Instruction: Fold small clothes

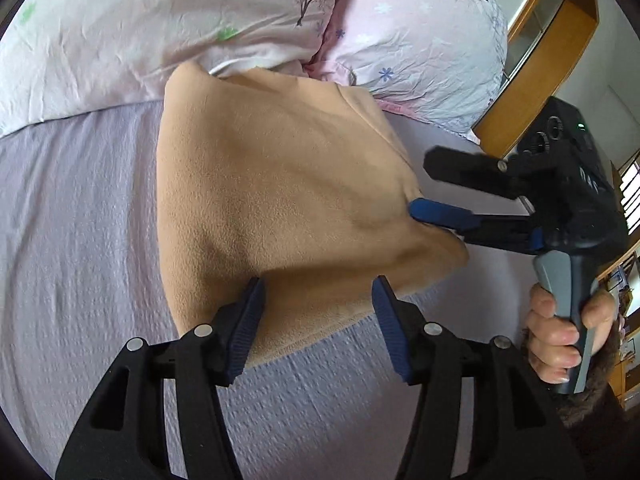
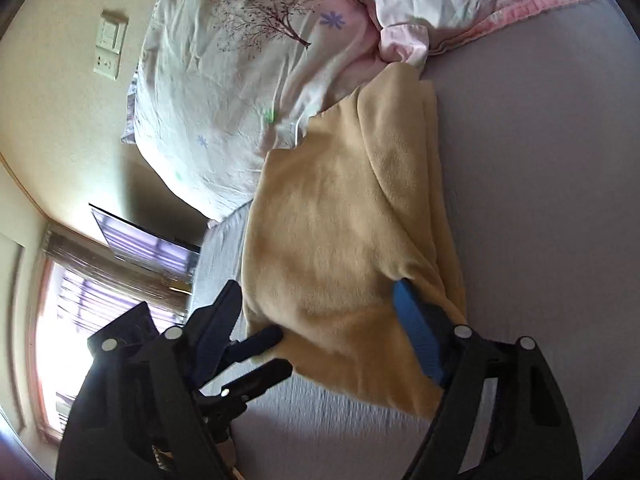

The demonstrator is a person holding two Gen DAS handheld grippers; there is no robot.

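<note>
A tan fleece garment (image 1: 280,184) lies folded on the lilac bed sheet (image 1: 72,240), its far end against the pillows. My left gripper (image 1: 318,284) is open at the garment's near edge, the cloth between and beyond its blue pads. My right gripper (image 1: 420,184) comes in from the right, open, its lower blue finger (image 1: 440,216) pressed into the garment's right corner. In the right wrist view the garment (image 2: 340,240) fills the gap of the open right gripper (image 2: 316,284), and the left gripper (image 2: 264,354) sits at its lower left edge.
Two floral pillows (image 1: 160,28) lie at the head of the bed behind the garment. A wooden shelf unit (image 1: 548,40) stands at the far right. A wall switch plate (image 2: 108,44) and a window (image 2: 80,300) show beside the bed.
</note>
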